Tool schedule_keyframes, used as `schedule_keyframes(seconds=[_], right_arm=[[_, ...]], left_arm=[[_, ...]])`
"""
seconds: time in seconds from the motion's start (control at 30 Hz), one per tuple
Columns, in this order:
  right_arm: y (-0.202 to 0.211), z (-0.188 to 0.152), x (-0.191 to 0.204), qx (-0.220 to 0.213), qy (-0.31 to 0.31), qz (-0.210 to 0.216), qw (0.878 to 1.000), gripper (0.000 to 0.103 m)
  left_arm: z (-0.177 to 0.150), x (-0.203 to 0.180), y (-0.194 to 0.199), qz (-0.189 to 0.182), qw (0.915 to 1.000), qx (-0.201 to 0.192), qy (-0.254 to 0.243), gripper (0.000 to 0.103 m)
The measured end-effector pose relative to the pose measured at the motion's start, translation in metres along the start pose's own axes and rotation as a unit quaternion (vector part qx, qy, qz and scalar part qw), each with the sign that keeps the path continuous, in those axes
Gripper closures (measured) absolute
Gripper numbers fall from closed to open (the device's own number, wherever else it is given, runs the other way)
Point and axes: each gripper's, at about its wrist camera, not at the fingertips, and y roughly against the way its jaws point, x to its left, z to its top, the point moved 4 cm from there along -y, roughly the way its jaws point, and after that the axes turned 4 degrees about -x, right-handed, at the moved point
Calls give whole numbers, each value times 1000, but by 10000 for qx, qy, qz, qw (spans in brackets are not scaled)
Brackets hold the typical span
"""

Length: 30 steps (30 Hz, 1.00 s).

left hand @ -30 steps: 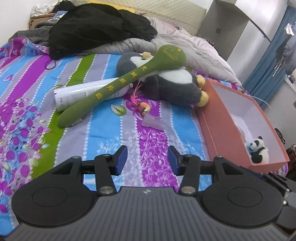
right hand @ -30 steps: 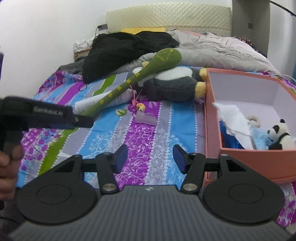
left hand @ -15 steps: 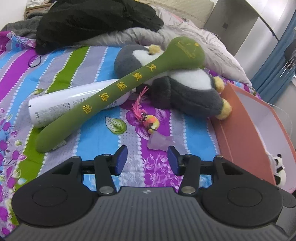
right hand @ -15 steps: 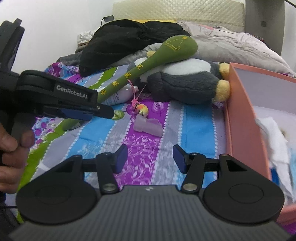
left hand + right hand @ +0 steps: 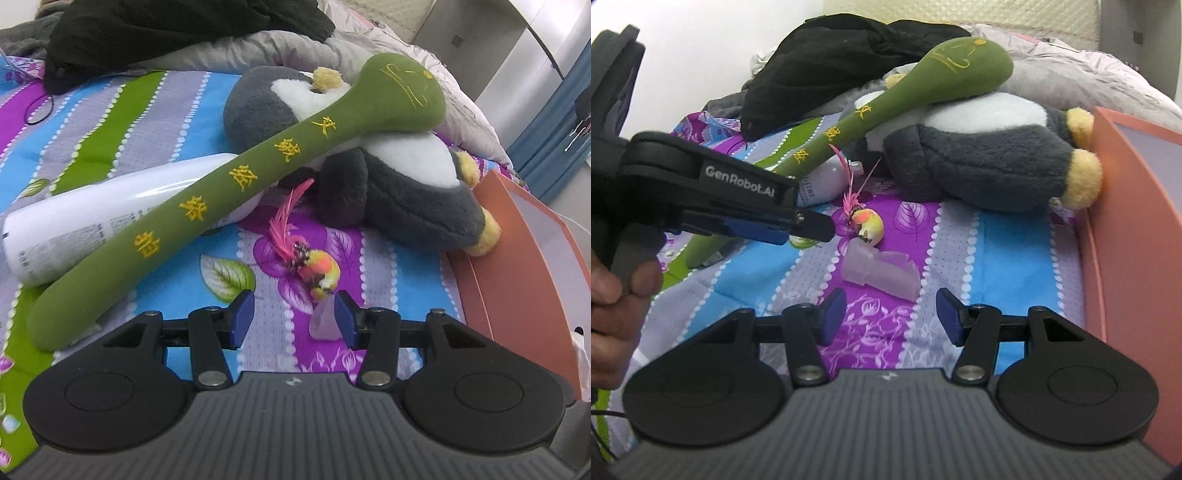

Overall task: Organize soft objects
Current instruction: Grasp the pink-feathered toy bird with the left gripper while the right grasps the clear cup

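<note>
The left gripper [image 5: 293,319] hangs low over the striped bedspread [image 5: 110,122] with its jaws apart and nothing clamped between them. Just ahead of its right fingertip lies the small feathered bird toy [image 5: 317,271], orange and yellow with a pink plume rising away from the tool; a translucent plastic piece [image 5: 325,325] sits against the inside of that same fingertip, whether touching it or only behind it I cannot tell. Further out and to the left of the jaws, the long green plush mallet [image 5: 236,184] slants from near the tool up and away, its round head resting on the grey-and-white plush penguin [image 5: 388,177]. Under the mallet's shaft lies a white bottle [image 5: 92,218]. To the right of the tool stands the orange box [image 5: 517,258], the penguin's yellow foot against its wall.

The right gripper [image 5: 890,317] also stands with jaws apart and empty, above the bedspread. The plastic piece [image 5: 882,271] lies just ahead of its gap, the bird toy [image 5: 868,225] just beyond that. A hand [image 5: 617,295] holds the left gripper [image 5: 812,227] off to its left, its tip near the bird. The box wall [image 5: 1126,221] rises at its right.
</note>
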Motion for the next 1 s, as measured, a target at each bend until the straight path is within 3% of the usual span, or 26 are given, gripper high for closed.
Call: schedule_keyframes(seconds=[0.4, 0.57, 0.63, 0.67, 0.83, 1.0], right_arm=[[-39, 3, 1, 90, 202, 404, 9989, 45], [-37, 3, -1, 60, 148, 330, 9993, 55], [-35, 2, -5, 90, 28, 208, 9997, 74], [-33, 2, -8, 89, -17, 135, 9999, 77], [-25, 2, -17, 90, -276, 143, 9995, 88], [-16, 2, -19, 42, -313, 8, 9995, 89]], left_arm=[[8, 7, -27, -63, 9999, 95, 75, 49], [7, 10, -31, -86, 9998, 138, 127, 49], [7, 11, -33, -121, 9997, 135, 190, 49], [8, 12, -33, -158, 9995, 124, 236, 49], [9, 10, -36, -203, 9991, 108, 354, 49], [9, 8, -37, -247, 9981, 50, 558, 49]])
